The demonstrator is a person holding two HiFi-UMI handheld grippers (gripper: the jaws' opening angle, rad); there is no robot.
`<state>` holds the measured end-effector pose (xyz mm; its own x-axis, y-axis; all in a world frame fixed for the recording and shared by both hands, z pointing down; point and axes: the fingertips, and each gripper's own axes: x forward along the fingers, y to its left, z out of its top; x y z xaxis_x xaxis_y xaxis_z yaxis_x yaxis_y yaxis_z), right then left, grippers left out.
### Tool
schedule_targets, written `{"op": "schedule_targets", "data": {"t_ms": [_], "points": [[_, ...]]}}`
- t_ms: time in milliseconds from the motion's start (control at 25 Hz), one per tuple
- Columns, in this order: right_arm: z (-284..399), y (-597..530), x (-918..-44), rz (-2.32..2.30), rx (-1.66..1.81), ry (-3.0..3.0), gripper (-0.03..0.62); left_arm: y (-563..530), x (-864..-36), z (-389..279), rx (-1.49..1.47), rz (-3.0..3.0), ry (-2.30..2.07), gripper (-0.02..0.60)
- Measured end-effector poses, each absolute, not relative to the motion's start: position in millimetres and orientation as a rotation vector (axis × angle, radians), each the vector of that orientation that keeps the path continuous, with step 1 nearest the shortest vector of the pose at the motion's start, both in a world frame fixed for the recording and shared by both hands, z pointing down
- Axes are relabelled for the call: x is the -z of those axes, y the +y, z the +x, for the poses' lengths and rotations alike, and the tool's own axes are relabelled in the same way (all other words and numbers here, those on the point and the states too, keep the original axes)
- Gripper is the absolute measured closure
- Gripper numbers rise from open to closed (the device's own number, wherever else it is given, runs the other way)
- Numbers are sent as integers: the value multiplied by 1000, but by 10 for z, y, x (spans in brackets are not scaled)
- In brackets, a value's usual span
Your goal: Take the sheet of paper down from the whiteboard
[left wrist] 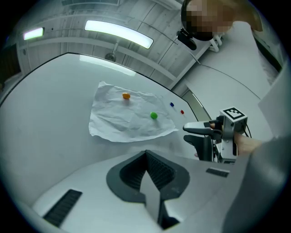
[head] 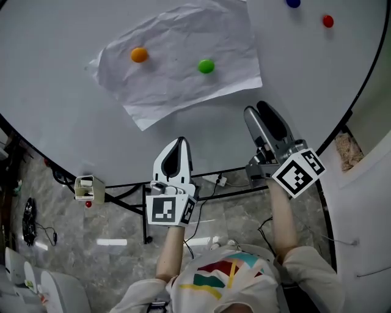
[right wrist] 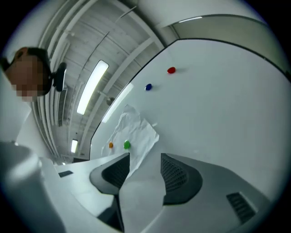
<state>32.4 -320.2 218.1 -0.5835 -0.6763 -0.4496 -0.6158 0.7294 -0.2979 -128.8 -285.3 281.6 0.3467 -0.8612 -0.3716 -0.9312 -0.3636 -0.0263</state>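
Note:
A crumpled white sheet of paper [head: 173,82] lies flat against the whiteboard [head: 61,92], pinned by an orange magnet [head: 139,55] and a green magnet [head: 206,66]. My left gripper [head: 179,143] is shut with nothing in it, just below the sheet's lower edge and apart from it. My right gripper [head: 258,110] stands open and empty, below and right of the sheet's lower right corner. The left gripper view shows the paper [left wrist: 122,120] ahead of the shut left gripper [left wrist: 146,155], with the right gripper [left wrist: 194,134] off to the side. In the right gripper view the paper [right wrist: 136,132] shows past the right gripper [right wrist: 145,160].
A blue magnet [head: 293,2] and a red magnet [head: 328,21] stick to the board at upper right. The board's dark lower frame [head: 122,184] carries a small box [head: 85,186]. Cables [head: 204,189] trail on the floor below, and a wall [head: 366,202] stands at right.

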Motion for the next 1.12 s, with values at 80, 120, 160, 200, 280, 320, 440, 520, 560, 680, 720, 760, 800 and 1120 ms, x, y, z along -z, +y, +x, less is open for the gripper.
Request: {"op": "schedule_targets", "data": {"t_ms": [80, 120, 160, 200, 280, 320, 440, 520, 560, 680, 720, 760, 800, 1120], "points": [[342, -3289, -2004, -954, 165, 2363, 401, -2886, -2740, -1276, -442, -2361, 1607, 535], [358, -3341, -1942, -963, 164, 2355, 401, -2896, -2684, -1263, -442, -2345, 1598, 535], [373, -3390, -1902, -968, 177, 2345, 401, -2899, -2624, -1251, -442, -2328, 1587, 535], [387, -3433, -1885, -962, 209, 2331, 401, -2897, -2566, -1245, -440, -2312, 1576, 536], [421, -3501, -1895, -950, 285, 2289, 401, -2900, -2445, -1246, -428, -2293, 1555, 535], [436, -3523, -1900, -953, 302, 2271, 401, -2907, -2378, -1248, -417, -2287, 1545, 531], [434, -3535, -1868, -984, 261, 2264, 421, -2911, -2121, -1280, -396, -2241, 1533, 485], [421, -3524, -1848, -1020, 207, 2268, 579, -2924, -1900, -1337, -377, -2198, 1523, 420], [421, -3520, -1851, -1045, 187, 2271, 580, -2944, -1777, -1382, -352, -2169, 1527, 400], [416, -3519, -1854, -1087, 158, 2289, 580, -2993, -1333, -1571, -264, -2007, 1600, 396], [420, -3519, -1854, -1096, 154, 2295, 580, -3013, -1203, -1621, -226, -1963, 1630, 397], [427, -3518, -1855, -1106, 151, 2299, 580, -3050, -1108, -1651, -176, -1944, 1655, 397], [428, -3517, -1853, -1110, 150, 2302, 580, -3099, -1039, -1659, -124, -1948, 1669, 399], [409, -3509, -1841, -1138, 138, 2341, 580, -3212, -813, -1591, -33, -1963, 1671, 400]]}}
